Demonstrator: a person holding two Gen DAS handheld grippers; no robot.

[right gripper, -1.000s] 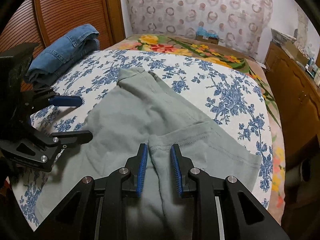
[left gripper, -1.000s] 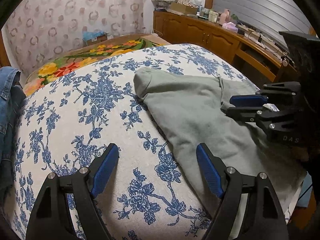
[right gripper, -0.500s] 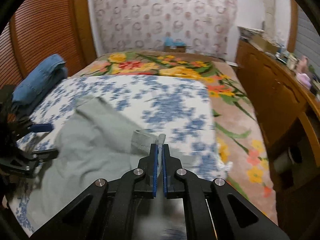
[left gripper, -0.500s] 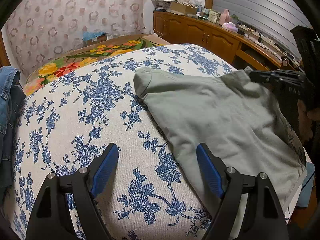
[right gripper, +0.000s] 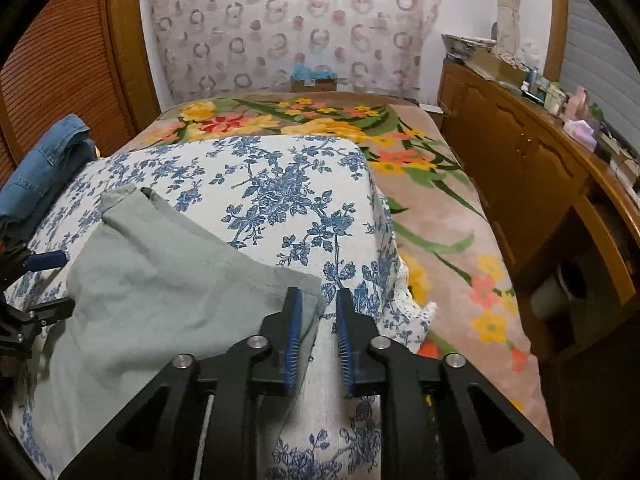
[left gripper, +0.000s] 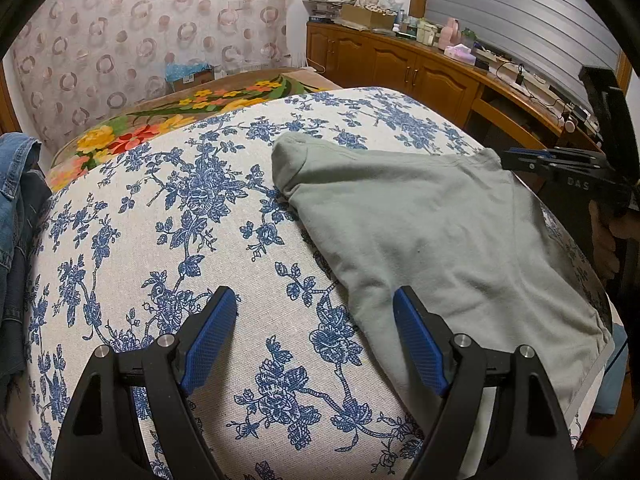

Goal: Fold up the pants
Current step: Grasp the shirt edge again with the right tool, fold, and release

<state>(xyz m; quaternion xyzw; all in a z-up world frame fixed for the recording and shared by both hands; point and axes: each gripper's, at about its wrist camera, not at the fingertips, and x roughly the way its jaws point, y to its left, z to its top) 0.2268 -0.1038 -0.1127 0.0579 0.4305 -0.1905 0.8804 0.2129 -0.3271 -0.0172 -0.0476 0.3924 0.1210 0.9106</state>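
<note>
Grey-green pants lie spread on a blue-flowered cloth over the bed. My left gripper hangs open just above the cloth, its right finger over the pants' near left edge, with nothing between its pads. My right gripper is at the pants' right corner. Its jaws are opening, and the corner of the fabric lies loosely between them against the left pad. In the left wrist view the right gripper shows at the pants' far right edge. The left gripper shows at the left edge of the right wrist view.
Folded blue jeans lie at the cloth's left side. A bright flowered blanket covers the bed beyond and to the right. A wooden cabinet loaded with clutter runs along the right wall. A person's hand holds the right gripper.
The right gripper shut on the pants' edge, drew it rightward so the fabric lies flatter, then parted its jaws. The left gripper has not moved.
</note>
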